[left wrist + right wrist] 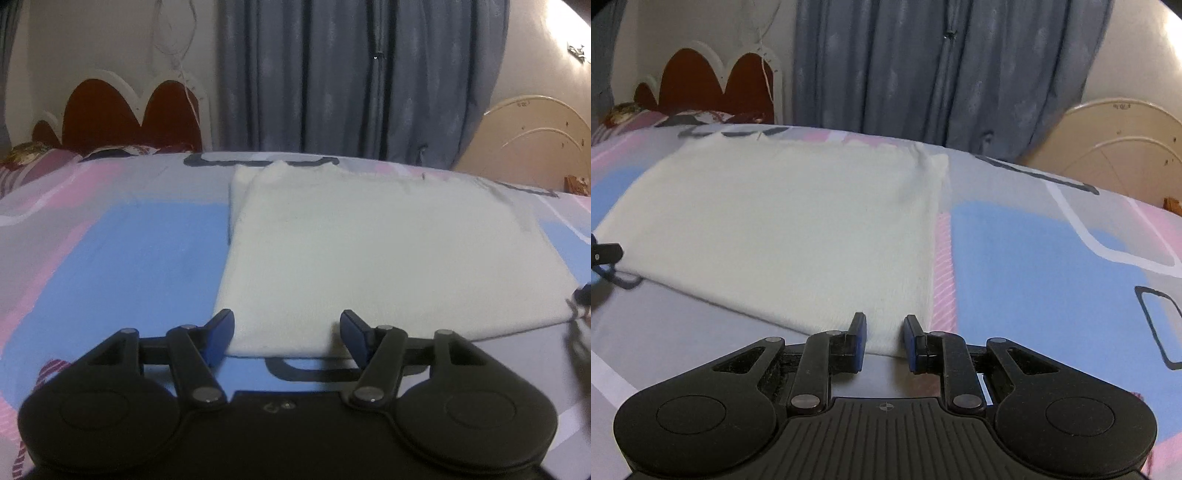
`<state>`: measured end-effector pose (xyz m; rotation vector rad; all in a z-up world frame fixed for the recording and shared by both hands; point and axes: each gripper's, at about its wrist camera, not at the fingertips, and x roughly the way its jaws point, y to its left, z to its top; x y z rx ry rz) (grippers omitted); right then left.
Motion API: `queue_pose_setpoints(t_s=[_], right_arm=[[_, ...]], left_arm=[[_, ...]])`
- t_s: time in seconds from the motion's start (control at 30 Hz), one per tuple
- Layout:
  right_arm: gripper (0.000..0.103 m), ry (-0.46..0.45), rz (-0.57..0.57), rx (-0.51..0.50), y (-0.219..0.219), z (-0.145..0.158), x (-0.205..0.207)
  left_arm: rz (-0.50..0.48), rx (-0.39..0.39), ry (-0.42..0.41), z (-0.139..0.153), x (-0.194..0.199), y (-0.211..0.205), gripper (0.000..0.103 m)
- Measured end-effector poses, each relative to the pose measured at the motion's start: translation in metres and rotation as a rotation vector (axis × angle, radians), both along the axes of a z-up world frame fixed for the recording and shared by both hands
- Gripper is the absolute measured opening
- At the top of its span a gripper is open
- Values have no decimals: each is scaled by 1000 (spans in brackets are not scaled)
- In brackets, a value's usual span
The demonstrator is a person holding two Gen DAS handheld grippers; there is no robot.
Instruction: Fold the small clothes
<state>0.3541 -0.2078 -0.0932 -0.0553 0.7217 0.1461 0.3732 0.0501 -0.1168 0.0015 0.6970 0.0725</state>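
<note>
Lying flat on the patterned bedspread (110, 236), the white garment (369, 251) shows as a rough rectangle, with a second layer visible beneath its far left edge, so at least one fold appears to be made already. In my judgement the task is partway: the piece is still broad and a further fold seems due, though whether one or more remain cannot be told.

The left gripper (287, 334) sits at the garment's near left corner. Its jaws stand wide apart, the cloth's near edge lying between them, and nothing is held. The right gripper (884, 341) sits at the near right corner. Its jaws are only narrowly apart, the cloth's edge just ahead and between them; they have not closed on it. Both appear placed to take the near hem, which would be lifted away from the claws toward the far edge.

Surroundings: ahead of both claws, past the bed, hang blue-grey curtains (351, 74). Ahead and to the left stands a red headboard with white trim (129, 114), pillows (37, 158) at its foot. Ahead and to the right is a cream headboard or footboard (1115, 144).

Obstructions: none lies on the garment or on the fold path. The far right edge of the cloth is slightly puckered and may need smoothing.
</note>
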Motion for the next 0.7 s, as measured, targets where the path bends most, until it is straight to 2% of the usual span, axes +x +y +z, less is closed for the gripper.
queue_pose_setpoints(t_s=[0.03, 0.07, 0.1, 0.17, 0.2, 0.27, 0.37, 0.43, 0.53, 0.57, 0.6, 0.63, 0.7], right_arm=[[20, -28, -7, 12, -1, 2, -5], [20, -7, -2, 3, -2, -3, -3], [20, 55, 3, -15, 0, -12, 2], [20, 36, 20, -31, 2, -10, 1], [20, 40, 4, -13, 0, -4, 1], [20, -16, -23, 50, -6, 7, -10], [20, -45, -24, 76, -8, 19, -25], [20, -41, -13, 99, -8, 21, -31], [20, -53, -4, 141, -10, 26, -31], [20, -61, 8, 159, -6, 29, -33], [19, -82, 19, 172, -4, 32, -34], [2, -99, 36, 187, 0, 34, -34], [0, -115, 67, 220, 9, 41, -31]], left_arm=[[8, -11, 24, -6, 3, 2, 64], [9, -9, 11, -8, 4, 2, 65], [6, 2, 13, -8, 5, 0, 65], [7, -6, 26, -3, 4, 2, 64], [16, -20, 19, 2, 1, 4, 62], [44, -43, 1, 9, -10, 10, 61], [82, -119, -10, 13, -27, 19, 61], [104, -227, -7, 12, -33, 27, 61], [170, -543, 23, -3, -33, 48, 60], [211, -624, 0, -8, -33, 55, 59], [229, -662, -10, -10, -32, 60, 56], [249, -695, -18, -12, -29, 63, 54], [277, -732, -48, -17, -22, 66, 53]])
